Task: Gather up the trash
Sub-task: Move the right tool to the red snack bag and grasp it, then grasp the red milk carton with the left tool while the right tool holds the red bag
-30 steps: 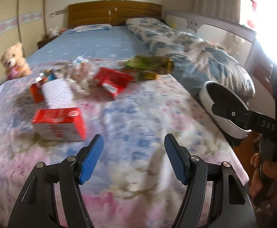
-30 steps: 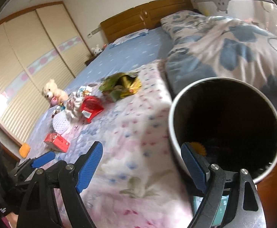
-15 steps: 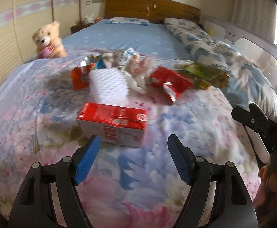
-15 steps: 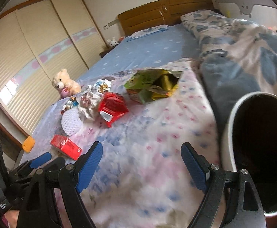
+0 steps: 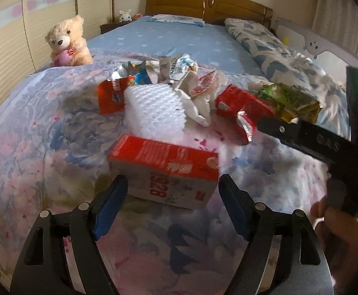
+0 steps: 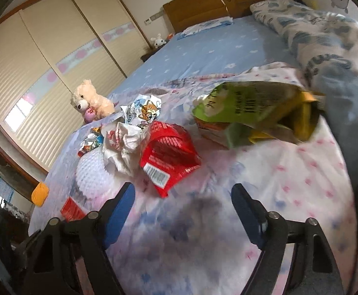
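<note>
Trash lies on a floral bedspread [image 5: 43,172]. A red and white carton [image 5: 164,172] lies just ahead of my open, empty left gripper [image 5: 172,191]; it also shows in the right wrist view [image 6: 72,209]. Behind it are white foam wrap [image 5: 154,108], crumpled paper [image 5: 198,95], foil wrappers [image 5: 139,73], a red packet [image 5: 240,105] and a green snack bag [image 5: 289,98]. My open, empty right gripper [image 6: 183,201] hovers just short of the red packet [image 6: 166,154], with the green bag [image 6: 252,113] to its upper right.
A teddy bear [image 5: 67,41] sits at the bed's left side. A blue sheet [image 5: 174,39] and wooden headboard [image 5: 203,2] lie beyond the trash. A folded patterned duvet [image 6: 326,36] runs along the right. An orange object [image 6: 40,194] sits at the left edge.
Both grippers have moved forward and left toward the trash pile. The carton is now close to my left gripper. The dark bin has left the right wrist view.
</note>
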`<state>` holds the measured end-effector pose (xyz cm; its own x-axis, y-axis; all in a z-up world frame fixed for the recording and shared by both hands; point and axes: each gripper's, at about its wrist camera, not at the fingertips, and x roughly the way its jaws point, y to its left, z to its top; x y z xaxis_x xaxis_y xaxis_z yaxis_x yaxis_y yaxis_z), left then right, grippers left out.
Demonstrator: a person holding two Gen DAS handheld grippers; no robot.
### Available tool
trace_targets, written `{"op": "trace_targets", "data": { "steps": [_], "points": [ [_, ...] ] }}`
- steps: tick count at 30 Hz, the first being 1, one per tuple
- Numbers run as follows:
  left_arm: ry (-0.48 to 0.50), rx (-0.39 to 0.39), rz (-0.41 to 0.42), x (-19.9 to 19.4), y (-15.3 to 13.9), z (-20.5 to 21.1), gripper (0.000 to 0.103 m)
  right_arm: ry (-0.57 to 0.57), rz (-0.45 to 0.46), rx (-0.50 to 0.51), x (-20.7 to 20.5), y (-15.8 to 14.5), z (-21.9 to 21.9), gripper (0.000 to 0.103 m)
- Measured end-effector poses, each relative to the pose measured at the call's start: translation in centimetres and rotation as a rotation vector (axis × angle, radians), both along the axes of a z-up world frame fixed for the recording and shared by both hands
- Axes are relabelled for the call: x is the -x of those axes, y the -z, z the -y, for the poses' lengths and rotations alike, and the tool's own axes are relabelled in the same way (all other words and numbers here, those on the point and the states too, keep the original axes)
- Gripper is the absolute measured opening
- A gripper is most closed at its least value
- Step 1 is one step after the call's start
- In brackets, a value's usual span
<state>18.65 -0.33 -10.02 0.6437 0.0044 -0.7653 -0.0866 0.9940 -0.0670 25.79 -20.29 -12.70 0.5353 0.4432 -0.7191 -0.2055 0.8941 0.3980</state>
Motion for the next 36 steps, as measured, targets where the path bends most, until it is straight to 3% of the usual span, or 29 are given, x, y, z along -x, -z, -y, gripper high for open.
{"op": "trace_targets", "data": {
  "steps": [3, 5, 7, 8, 9, 10, 12, 13, 16, 26, 30, 32, 33, 34, 36],
  "points": [
    [-0.001, 0.016, 0.002, -0.1, 0.2, -1.0, 0.078, -0.006, -0.023, 0.005, -1.6, 0.8, -0.7, 0.069],
    [-0.003, 0.019, 0.005, 0.0, 0.2, -1.5, 0.072, -0.007, -0.018, 0.014, -2.3, 1.0, -1.1, 0.064],
    [0.013, 0.039, 0.002, 0.1, 0.2, -2.0, 0.049, -0.013, -0.023, 0.017, -2.9, 1.1, -1.4, 0.048],
    [0.019, 0.046, -0.002, 0.1, 0.3, -2.0, 0.042, -0.018, -0.029, 0.016, -3.1, 1.2, -1.5, 0.033],
    [0.027, 0.055, -0.004, 0.1, 0.4, -2.1, 0.026, -0.019, -0.033, 0.02, -3.3, 1.3, -1.7, 0.017],
    [0.038, 0.065, -0.006, 0.1, 0.4, -2.2, 0.019, -0.021, -0.034, 0.024, -3.3, 1.4, -1.7, 0.011],
    [0.05, 0.068, -0.007, 0.4, 0.5, -2.2, 0.011, -0.031, -0.034, 0.029, -3.1, 1.5, -1.8, 0.004],
    [0.057, 0.07, -0.007, 0.5, 0.5, -2.2, 0.002, -0.034, -0.03, 0.026, -2.8, 1.5, -1.7, 0.004],
    [0.066, 0.074, -0.003, 1.1, 0.5, -2.2, 0.0, -0.034, -0.014, 0.014, -1.9, 1.1, -1.5, 0.002],
    [0.14, 0.023, 0.066, 4.6, -0.4, -1.3, 0.0, -0.044, 0.013, 0.018, 3.3, -0.3, -0.3, 0.002],
    [0.132, 0.038, 0.035, 4.2, -0.1, -1.2, 0.002, -0.042, 0.026, 0.017, 5.3, -1.1, 0.5, 0.002],
    [0.091, 0.043, 0.025, 3.4, -0.1, -1.1, 0.015, -0.033, 0.034, 0.016, 6.2, -1.5, 0.9, 0.002],
    [0.079, 0.043, 0.031, 3.2, -0.2, -1.1, 0.032, -0.03, 0.034, 0.009, 6.4, -1.6, 1.0, 0.002],
    [0.058, 0.036, 0.041, 2.9, -0.4, -1.0, 0.056, -0.023, 0.036, 0.006, 6.7, -1.7, 1.2, 0.002],
    [0.005, 0.018, 0.058, 2.1, -1.0, -0.9, 0.07, -0.016, 0.039, 0.003, 7.1, -1.9, 1.6, 0.002]
  ]
}}
